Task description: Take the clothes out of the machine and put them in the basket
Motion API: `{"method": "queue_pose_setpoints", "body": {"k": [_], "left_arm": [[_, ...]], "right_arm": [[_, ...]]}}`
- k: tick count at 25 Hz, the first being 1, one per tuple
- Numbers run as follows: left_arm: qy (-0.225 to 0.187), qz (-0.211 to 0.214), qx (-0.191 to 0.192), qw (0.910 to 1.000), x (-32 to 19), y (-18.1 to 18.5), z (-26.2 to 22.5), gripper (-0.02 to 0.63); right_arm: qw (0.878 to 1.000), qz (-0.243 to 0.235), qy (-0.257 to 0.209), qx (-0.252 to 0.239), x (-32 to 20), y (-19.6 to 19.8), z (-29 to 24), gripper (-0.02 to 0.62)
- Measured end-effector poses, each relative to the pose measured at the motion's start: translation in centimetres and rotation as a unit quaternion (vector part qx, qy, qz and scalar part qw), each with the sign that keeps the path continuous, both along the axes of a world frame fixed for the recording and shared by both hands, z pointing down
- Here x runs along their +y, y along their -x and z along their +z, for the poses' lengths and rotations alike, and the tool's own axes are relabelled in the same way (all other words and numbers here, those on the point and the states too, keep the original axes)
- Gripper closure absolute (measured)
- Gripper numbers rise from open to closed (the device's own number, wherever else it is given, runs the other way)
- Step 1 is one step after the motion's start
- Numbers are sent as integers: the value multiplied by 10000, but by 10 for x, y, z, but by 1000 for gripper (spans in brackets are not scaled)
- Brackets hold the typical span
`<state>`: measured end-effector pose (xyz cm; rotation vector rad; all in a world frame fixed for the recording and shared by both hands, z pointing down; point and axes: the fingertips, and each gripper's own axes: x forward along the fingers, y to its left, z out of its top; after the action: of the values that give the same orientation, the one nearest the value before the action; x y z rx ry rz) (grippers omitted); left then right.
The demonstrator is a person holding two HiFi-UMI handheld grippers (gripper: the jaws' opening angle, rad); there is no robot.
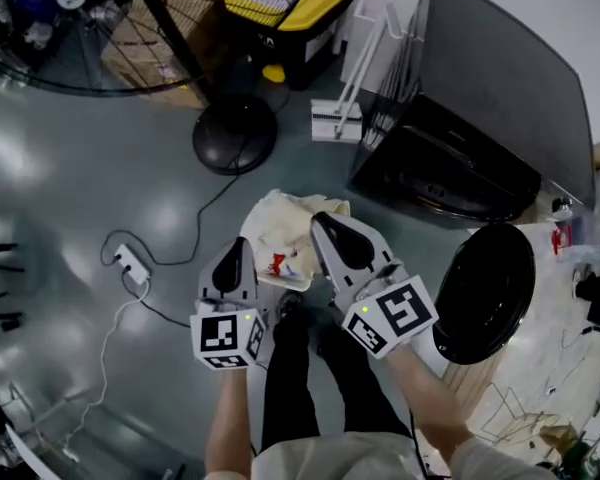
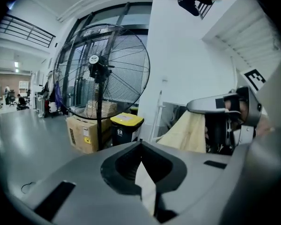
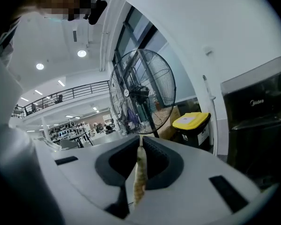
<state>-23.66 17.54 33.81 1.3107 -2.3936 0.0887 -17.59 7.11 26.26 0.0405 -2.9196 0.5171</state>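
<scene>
Nearest to the head camera are the person's forearms and dark legs, and just beyond them the two grippers, side by side and pointing away from me. Between them hangs the cloth, a cream garment with a small red print, soft and much crumpled, held up over the glossy grey floor. The left gripper has its jaws pressed together on a thin pale fold of this cloth. The right gripper is likewise clamped, with a narrow yellowish strip of the cloth squeezed between its ribbed black pads. The garment's long axis therefore runs left to right, from one gripper to the other, and its bulk droops on the far side of the fingertips. I judge that it is already out of the machine, whose round black door stands open to the right, close beside the right gripper. Neither gripper is clearly nearer to the cloth, as each holds one edge. I cannot find the basket in any view, so I cannot say which way the carry must go. Far to the left stand a big wire fan and a black bin with a yellow lid. The gripper shells look hard, smooth and light grey.
</scene>
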Motion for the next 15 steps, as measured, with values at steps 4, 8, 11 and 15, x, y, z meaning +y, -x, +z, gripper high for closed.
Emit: {"method": "queue_pose_setpoints", "body": {"k": [4, 8, 11, 15], "left_arm": [[82, -231, 57, 9997, 25, 14, 14, 588], [142, -313, 141, 9993, 36, 19, 26, 588], [178, -309, 183, 9992, 37, 21, 35, 588], [197, -244, 258, 9992, 30, 20, 46, 588]], "right_arm": [[9994, -176, 157, 245, 24, 13, 34, 554], [9980, -276, 208, 536, 40, 16, 66, 554], [9972, -257, 284, 635, 40, 16, 82, 554], [9952, -286, 368, 861, 39, 23, 116, 554]]}}
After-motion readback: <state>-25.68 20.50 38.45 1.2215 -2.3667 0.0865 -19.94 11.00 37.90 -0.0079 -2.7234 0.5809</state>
